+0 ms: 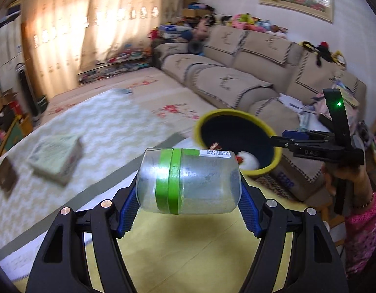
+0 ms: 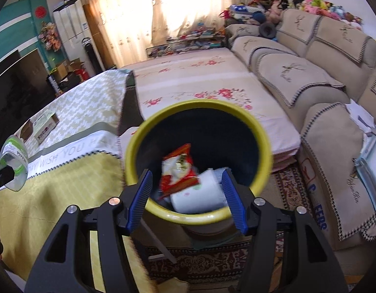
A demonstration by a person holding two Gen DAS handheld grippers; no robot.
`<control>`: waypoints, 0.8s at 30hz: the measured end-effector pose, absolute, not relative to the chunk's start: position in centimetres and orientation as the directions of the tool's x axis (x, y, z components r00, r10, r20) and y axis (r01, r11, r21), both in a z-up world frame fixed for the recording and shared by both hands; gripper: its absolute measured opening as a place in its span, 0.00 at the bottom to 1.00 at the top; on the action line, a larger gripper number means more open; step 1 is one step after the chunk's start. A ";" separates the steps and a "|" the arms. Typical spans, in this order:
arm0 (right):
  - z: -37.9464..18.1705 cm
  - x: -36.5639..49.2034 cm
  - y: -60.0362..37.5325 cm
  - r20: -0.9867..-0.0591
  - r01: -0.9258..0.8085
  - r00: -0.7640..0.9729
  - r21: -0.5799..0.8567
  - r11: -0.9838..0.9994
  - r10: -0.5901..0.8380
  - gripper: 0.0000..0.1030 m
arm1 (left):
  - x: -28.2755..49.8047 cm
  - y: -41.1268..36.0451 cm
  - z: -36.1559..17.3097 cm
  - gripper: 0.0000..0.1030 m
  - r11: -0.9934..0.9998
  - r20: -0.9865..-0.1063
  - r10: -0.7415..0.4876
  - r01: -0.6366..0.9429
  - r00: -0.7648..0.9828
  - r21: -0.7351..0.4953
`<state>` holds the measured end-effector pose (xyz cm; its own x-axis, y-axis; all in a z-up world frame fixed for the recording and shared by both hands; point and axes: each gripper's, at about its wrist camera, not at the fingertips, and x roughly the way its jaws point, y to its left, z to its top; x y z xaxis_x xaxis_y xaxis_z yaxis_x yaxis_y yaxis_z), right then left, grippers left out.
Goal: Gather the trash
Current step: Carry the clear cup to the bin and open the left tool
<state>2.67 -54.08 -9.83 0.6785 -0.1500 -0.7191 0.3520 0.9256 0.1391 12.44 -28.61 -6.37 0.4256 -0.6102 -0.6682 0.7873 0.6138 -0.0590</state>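
- left wrist view: your left gripper is clamped on a clear plastic jar with green tape bands round it, lying sideways between the blue ribbed pads. both ends are pinched, so it's a real hold.
- the jar hangs over the yellow tablecloth, not over the bin yet. the yellow-rimmed round bin with the dark inside sits just beyond it, up and to the right.
- right wrist view: your right gripper has its jaws about half spread with the near rim of the bin running between the pads. can't tell if they're actually biting the rim or just framing it, the frame's too smeary.
- already in the bin: a red and white snack wrapper and a white roll of tissue. the jar shows at the far left edge, well apart from the opening.
- my take for this step: bring the jar fully over the mouth before letting go. it's wide and lying crossways, so a drop near the rim could clip the edge and roll off the table.
- keep the bin steady and tilted toward you.
- the pale green box is still on the zigzag cloth, looks like the next candidate.
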 end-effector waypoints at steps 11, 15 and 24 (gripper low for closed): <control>-9.9 -2.5 -59.0 -0.695 0.461 0.677 0.143 0.876 -0.242 0.57 | 14.2 -41.6 -8.2 0.68 0.528 -0.722 -0.609 0.847 0.328 -0.061; -10.5 -3.5 -60.4 -0.697 0.483 0.674 0.167 0.860 -0.243 0.57 | 14.8 -45.7 -9.6 0.68 0.505 -0.737 -0.601 0.862 0.310 -0.048; -11.3 -3.6 -61.0 -0.703 0.484 0.675 0.194 0.854 -0.223 0.60 | 17.6 -50.1 -11.8 0.76 0.545 -0.753 -0.571 0.837 0.327 -0.049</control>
